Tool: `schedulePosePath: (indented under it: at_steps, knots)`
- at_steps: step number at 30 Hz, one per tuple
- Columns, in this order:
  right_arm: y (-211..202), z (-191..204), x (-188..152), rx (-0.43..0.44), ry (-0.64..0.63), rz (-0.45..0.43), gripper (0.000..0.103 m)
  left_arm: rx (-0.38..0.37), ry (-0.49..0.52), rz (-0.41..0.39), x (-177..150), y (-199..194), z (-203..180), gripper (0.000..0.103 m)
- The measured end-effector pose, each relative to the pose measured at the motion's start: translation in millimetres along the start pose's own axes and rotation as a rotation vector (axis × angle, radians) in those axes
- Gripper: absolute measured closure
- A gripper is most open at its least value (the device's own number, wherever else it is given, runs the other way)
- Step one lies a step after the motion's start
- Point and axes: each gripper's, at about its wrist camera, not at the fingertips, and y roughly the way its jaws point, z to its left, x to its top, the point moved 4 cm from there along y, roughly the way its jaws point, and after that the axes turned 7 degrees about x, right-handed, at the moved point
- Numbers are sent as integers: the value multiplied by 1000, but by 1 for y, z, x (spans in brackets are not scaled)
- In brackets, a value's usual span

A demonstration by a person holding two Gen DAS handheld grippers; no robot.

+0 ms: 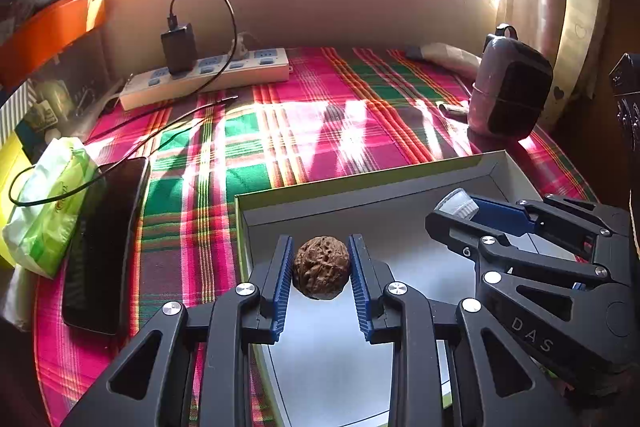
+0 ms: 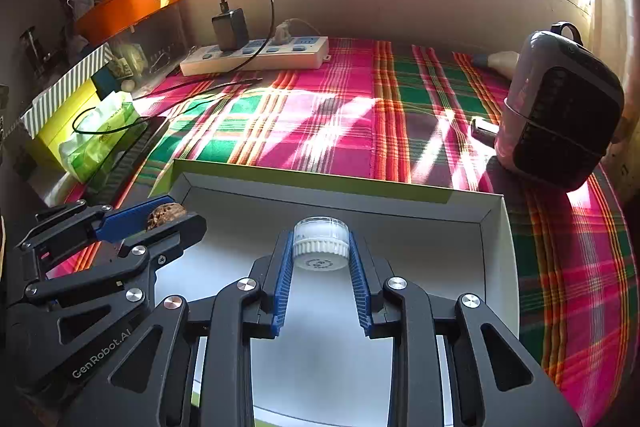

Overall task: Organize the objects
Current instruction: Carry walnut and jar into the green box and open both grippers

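Observation:
My left gripper (image 1: pixel 321 259) is shut on a brown walnut (image 1: pixel 321 267), held above the floor of a shallow white box with a green rim (image 1: pixel 360 187). The right gripper (image 1: pixel 452 215) shows at the right of the left wrist view, over the same box. In the right wrist view my right gripper (image 2: pixel 320 251) is shut on a small white ribbed-cap bottle (image 2: pixel 320 245), above the white box (image 2: pixel 496 251). The left gripper (image 2: pixel 168 215) with the walnut (image 2: pixel 164 215) hangs at that box's left corner.
The box lies on a pink and green plaid cloth (image 1: pixel 320 131). A black phone (image 1: pixel 104 247) and green tissue pack (image 1: pixel 48 203) lie left; a power strip (image 1: pixel 208 75) with charger stands at the back. A dark rounded heater (image 1: pixel 508 87) sits at right.

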Motion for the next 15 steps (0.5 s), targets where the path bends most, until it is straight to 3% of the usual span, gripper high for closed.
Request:
schedulePosePath:
  at_steps: [15]
  knots:
    - [16, -9, 4, -16, 28, 36, 74, 18, 8, 25, 3, 18, -1, 77]
